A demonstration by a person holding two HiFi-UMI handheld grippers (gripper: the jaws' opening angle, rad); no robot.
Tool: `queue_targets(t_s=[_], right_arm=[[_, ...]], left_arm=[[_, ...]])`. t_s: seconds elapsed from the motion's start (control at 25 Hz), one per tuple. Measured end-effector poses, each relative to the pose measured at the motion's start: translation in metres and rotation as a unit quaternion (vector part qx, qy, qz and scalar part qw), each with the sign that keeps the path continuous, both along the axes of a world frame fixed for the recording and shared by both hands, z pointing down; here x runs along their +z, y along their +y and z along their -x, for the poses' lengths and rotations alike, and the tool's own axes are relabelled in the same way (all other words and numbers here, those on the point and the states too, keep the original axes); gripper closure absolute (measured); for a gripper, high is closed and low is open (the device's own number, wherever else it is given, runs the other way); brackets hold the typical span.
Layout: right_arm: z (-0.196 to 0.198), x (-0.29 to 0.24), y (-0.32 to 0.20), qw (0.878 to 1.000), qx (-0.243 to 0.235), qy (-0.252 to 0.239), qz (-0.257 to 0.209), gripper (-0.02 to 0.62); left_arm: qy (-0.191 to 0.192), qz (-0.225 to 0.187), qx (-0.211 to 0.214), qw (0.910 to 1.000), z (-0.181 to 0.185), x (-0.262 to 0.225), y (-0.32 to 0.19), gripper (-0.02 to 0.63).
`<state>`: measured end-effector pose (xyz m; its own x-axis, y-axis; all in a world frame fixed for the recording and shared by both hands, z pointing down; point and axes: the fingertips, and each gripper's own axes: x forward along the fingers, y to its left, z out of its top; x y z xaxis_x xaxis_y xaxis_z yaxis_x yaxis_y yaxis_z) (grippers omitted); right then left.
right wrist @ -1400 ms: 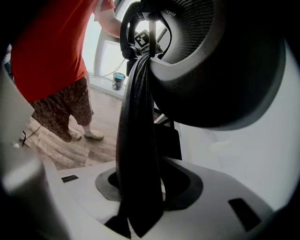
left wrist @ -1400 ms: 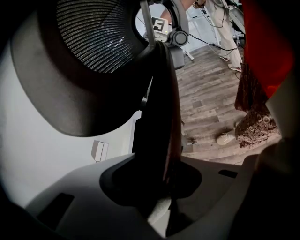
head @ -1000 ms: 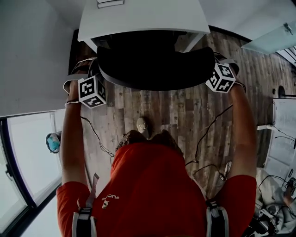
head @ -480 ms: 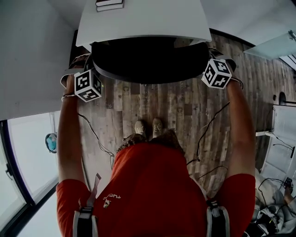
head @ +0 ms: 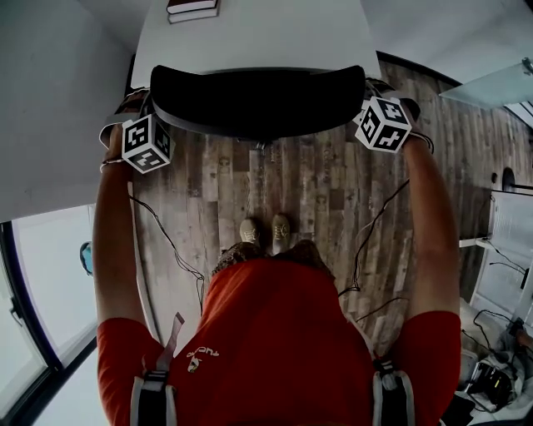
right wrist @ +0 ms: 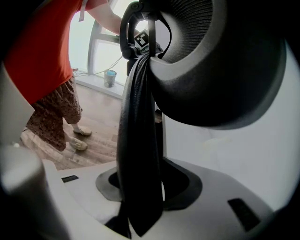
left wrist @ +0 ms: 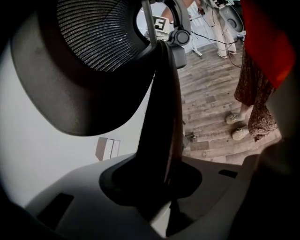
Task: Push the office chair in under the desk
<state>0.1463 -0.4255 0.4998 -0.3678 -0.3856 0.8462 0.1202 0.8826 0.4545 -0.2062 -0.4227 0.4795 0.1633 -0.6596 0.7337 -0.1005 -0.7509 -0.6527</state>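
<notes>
a person (head: pixel 275 333) in red stands on a wood floor (head: pixel 316 183) and looks down at a black office chair (head: pixel 258 100). the top of the chair's back runs from side to side, right at the front edge of the white tabletop (head: pixel 250 37), and it covers that edge. the seat and the wheels cannot be seen from above. the left arm (head: pixel 112 241) and the right arm (head: pixel 433 233) reach out straight, one to each end of the chair's back. the left claw (left wrist: pixel 161 185) is clenched on the left end of the back. in the left gripper view the thin dark edge of the back goes down between its jaws, and they squeeze it. the right claw (right wrist: pixel 140 187) is clenched on the right end the same way, with the dark padded edge pinched between its jaws. two books (head: pixel 192 8) lie in a pile at the far side of the tabletop. the person's two light shoes (head: pixel 265 230) stand side by side on the floor, well back from the chair. thin black wires (head: pixel 376 220) run down from near the claws and trail over the floor.
</notes>
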Motion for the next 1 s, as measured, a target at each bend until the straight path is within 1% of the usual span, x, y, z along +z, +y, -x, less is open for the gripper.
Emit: queue_targets(t_s=[0.12,0.24,0.48,0.64,0.72,0.88,1.0], right_arm=[[0.003,-0.001,-0.004,1.0,0.004,0.002,-0.001,0.43],[-0.001,-0.002,-0.008,1.0,0.008,0.006,-0.001,0.429],[-0.004,-0.001,-0.015,1.0,-0.001,0.01,0.001,0.428],[-0.005,-0.002,-0.018,1.0,0.001,0.004,-0.01,0.405],[-0.006,-0.002,-0.018,1.0,0.014,0.001,-0.014,0.393],[-0.01,-0.003,-0.015,0.999,0.031,0.005,-0.025,0.348],[-0.016,-0.015,-0.013,0.998,0.042,-0.003,-0.039,0.337]], left_arm=[[0.0,-0.002,0.004,1.0,0.003,-0.002,-0.005,0.482],[0.003,-0.009,0.012,0.9999,-0.002,-0.005,-0.005,0.482],[0.006,-0.011,0.01,0.9999,-0.005,-0.004,-0.008,0.48],[0.012,-0.021,0.003,0.9997,-0.007,-0.005,-0.009,0.468],[0.017,-0.028,0.001,0.9995,-0.008,-0.005,-0.007,0.454],[0.014,-0.033,-0.003,0.9994,-0.009,-0.006,-0.004,0.368],[0.008,-0.041,-0.003,0.9991,-0.01,-0.015,-0.001,0.333]])
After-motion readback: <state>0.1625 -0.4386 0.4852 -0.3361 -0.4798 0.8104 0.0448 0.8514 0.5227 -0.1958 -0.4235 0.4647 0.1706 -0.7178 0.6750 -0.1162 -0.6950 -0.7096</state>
